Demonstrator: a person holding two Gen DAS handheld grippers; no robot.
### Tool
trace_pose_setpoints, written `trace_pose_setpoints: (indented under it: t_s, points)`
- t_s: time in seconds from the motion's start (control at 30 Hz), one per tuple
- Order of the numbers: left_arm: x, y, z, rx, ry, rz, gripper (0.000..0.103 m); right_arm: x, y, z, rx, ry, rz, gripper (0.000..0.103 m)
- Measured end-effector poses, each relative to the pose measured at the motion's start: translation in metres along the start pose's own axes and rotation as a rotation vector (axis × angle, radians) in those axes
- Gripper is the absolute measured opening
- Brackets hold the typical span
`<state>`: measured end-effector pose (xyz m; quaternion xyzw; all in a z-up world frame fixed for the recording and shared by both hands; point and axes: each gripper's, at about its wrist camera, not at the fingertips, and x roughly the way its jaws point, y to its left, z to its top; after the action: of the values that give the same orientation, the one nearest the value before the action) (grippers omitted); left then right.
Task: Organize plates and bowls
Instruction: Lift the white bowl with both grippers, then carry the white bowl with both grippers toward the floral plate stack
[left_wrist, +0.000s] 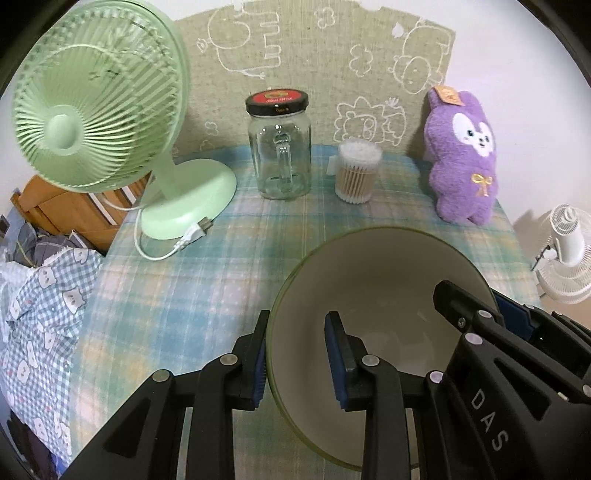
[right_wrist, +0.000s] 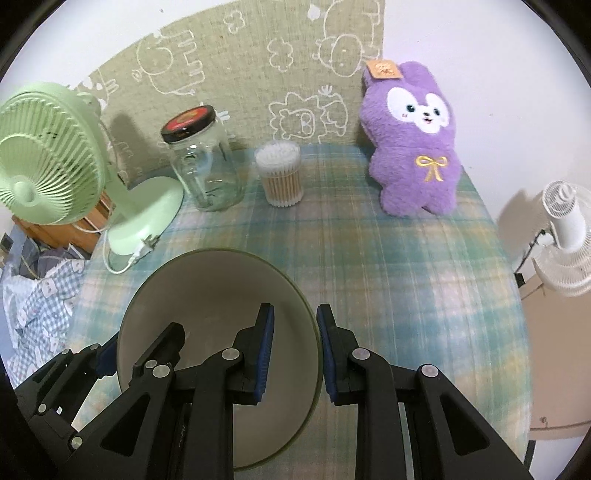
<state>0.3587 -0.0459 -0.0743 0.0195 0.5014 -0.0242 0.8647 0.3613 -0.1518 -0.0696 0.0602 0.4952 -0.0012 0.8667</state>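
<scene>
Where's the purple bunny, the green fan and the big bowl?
purple bunny plush (right_wrist: 417, 147), right wrist view, on its tummy above the gold bow.
green fan (left_wrist: 70, 129), left wrist view, on the round hub of its grille.
bowl (left_wrist: 369, 273), left wrist view, on its inner wall.

The letters "DAS" are printed in grey on the black body of the right gripper (left_wrist: 491, 314), seen in the left wrist view. Lettering on the jar lid (left_wrist: 277, 100) and plush tag (left_wrist: 448, 94) is illegible, approx. too small/blurred.
</scene>
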Motion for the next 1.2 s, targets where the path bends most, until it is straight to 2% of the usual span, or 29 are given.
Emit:
trace_pose_setpoints:
  t_s: [0.7, 0.93, 1.2]
  points:
    - [-0.111, 0.029, -0.083, 0.051, -0.024, -0.039, 0.027, -0.118, 0.027, -0.098, 0.091, -0.023, -0.024, 0.027]
    - [-0.126, 0.038, -0.115, 0.059, -0.006, -0.063, 0.027, -0.138, 0.034, -0.136, 0.11, -0.019, -0.046, 0.027]
    - [-0.131, 0.041, -0.144, 0.086, 0.011, -0.072, 0.027, -0.143, 0.035, -0.169, 0.142, 0.015, -0.058, 0.027]
